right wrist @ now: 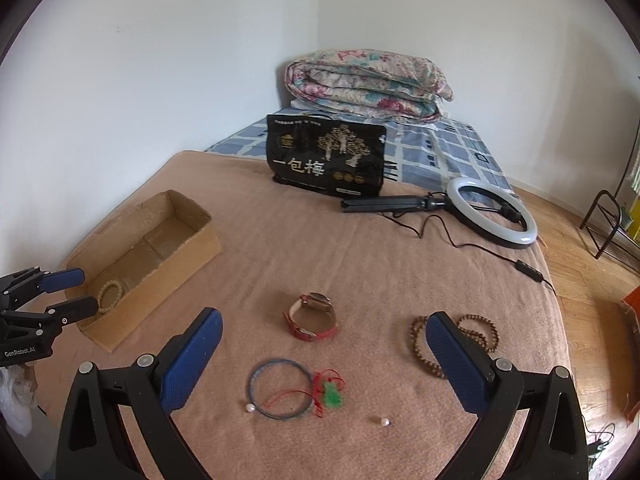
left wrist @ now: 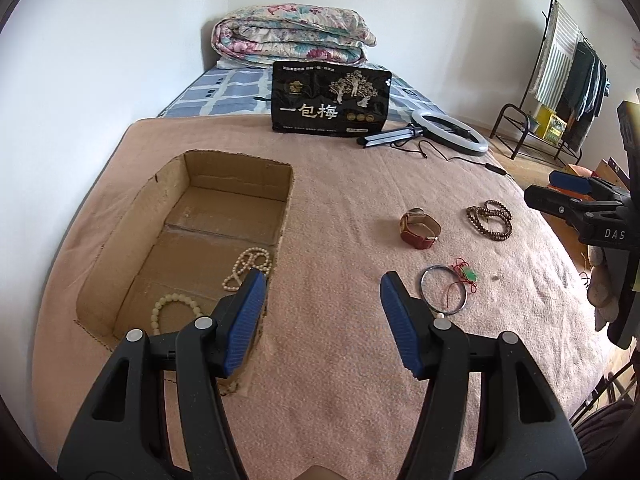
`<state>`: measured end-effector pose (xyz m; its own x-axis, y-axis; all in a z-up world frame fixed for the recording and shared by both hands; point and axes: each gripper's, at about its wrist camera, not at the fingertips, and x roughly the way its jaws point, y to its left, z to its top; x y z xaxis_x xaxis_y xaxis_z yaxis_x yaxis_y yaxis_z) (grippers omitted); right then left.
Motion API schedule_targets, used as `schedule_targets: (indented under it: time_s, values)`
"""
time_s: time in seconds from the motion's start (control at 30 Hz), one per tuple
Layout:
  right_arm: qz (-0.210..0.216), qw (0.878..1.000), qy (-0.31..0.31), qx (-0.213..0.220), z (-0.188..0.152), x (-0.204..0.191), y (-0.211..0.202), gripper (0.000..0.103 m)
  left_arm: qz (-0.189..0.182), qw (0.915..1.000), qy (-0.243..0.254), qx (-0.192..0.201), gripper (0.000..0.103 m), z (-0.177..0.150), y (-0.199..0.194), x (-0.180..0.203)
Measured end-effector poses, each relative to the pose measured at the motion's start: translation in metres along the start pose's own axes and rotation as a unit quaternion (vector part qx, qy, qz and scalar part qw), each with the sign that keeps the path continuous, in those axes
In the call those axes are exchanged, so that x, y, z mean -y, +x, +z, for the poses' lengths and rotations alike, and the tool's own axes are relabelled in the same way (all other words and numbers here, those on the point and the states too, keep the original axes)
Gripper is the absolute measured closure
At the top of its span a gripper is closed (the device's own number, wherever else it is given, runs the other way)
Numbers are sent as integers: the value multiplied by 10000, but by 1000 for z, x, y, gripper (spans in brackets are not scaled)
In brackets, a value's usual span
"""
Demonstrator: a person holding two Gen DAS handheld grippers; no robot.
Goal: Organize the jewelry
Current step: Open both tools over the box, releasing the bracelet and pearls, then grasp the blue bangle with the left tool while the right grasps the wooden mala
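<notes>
An open cardboard box (left wrist: pixel 236 168) (right wrist: pixel 188 248) lies on the pink blanket and holds a pearl necklace (left wrist: pixel 246 266) and a cream bead bracelet (left wrist: pixel 160 312) (right wrist: pixel 110 294). On the blanket lie a red-strap watch (left wrist: pixel 420 228) (right wrist: pixel 314 316), brown bead strings (left wrist: pixel 490 220) (right wrist: pixel 476 326), a thin bangle (left wrist: pixel 442 294) (right wrist: pixel 280 388), a green pendant on red cord (left wrist: pixel 468 276) (right wrist: pixel 332 394) and a loose pearl (right wrist: pixel 384 422). My left gripper (left wrist: pixel 322 284) (right wrist: pixel 76 290) is open and empty by the box's near corner. My right gripper (right wrist: pixel 324 322) (left wrist: pixel 560 190) is open and empty, low over the jewelry.
A black snack bag (left wrist: pixel 330 98) (right wrist: pixel 326 156) stands at the blanket's far edge. A ring light on a tripod (left wrist: pixel 450 132) (right wrist: pixel 492 216) lies right of it, its cable trailing over the edge. A folded quilt (left wrist: pixel 292 36) lies behind. A clothes rack (left wrist: pixel 560 80) stands at right.
</notes>
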<state>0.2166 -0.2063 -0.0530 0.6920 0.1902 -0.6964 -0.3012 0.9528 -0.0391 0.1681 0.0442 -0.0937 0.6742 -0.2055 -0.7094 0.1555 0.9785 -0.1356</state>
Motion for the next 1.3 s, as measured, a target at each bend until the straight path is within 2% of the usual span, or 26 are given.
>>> schedule_targets:
  time_s: [0.2,0.3,0.63,0.87,1.03,1.3]
  values:
    - [-293,9993,205,-83,-18,43,-2,0,-313,9992,180,-189,41,-1,18,27]
    - [-420,9985,324,-150,-27,62,-1,0,-456,9982,292,-269,28,-2,27,43]
    - [-777,9941,676,-340,-52,119,9,0,-986,9895,846,-629,27,-10,58,96]
    - [-900,9918,777,-462,-66,142,20,0,-1010,9825,1240,-954,26,-22,91,125]
    - [-908,9910,830,-529,-73,154,31,0,-897,9785,1464,-1143,26,-32,114,139]
    - [-605,9925,823,-667,-75,161,57,0,-717,9765,1577,-1284,26,-37,141,147]
